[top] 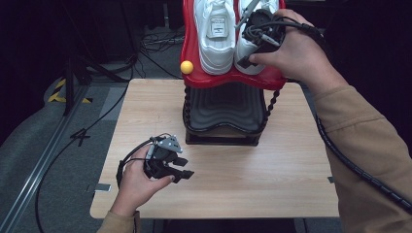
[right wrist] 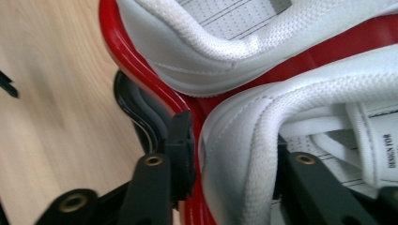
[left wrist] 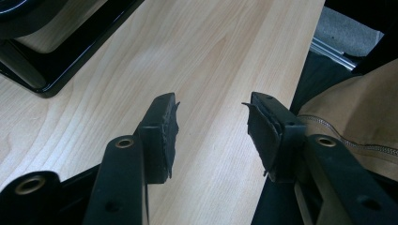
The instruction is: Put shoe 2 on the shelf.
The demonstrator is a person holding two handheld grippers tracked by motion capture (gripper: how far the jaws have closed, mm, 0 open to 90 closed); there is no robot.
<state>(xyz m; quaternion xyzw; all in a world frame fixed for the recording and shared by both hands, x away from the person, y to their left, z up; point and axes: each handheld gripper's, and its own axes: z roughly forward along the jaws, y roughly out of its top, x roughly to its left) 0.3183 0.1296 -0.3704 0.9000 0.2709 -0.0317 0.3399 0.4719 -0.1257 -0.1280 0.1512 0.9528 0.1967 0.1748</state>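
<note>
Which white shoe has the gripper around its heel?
The right-hand white sneaker on the red shelf: the right gripper straddles its heel collar, one jaw outside, one inside. The left-hand white sneaker beside it stands untouched.

My left gripper [left wrist: 211, 133]: jaws apart, nothing between; wooden table [left wrist: 206, 56] below; black rack base [left wrist: 56, 61] upper left; tan sleeve [left wrist: 356, 117] right.

Light wood table [top: 272, 170] on grey floor [top: 29, 141]. Dark surroundings, black backdrop at left and right. Black cables [top: 155, 43] trail across the floor behind the table. Metal rail [top: 34, 170] runs diagonally at left, a black stand leg [top: 70, 82] and yellow-black tape [top: 58, 92] near it.
</note>
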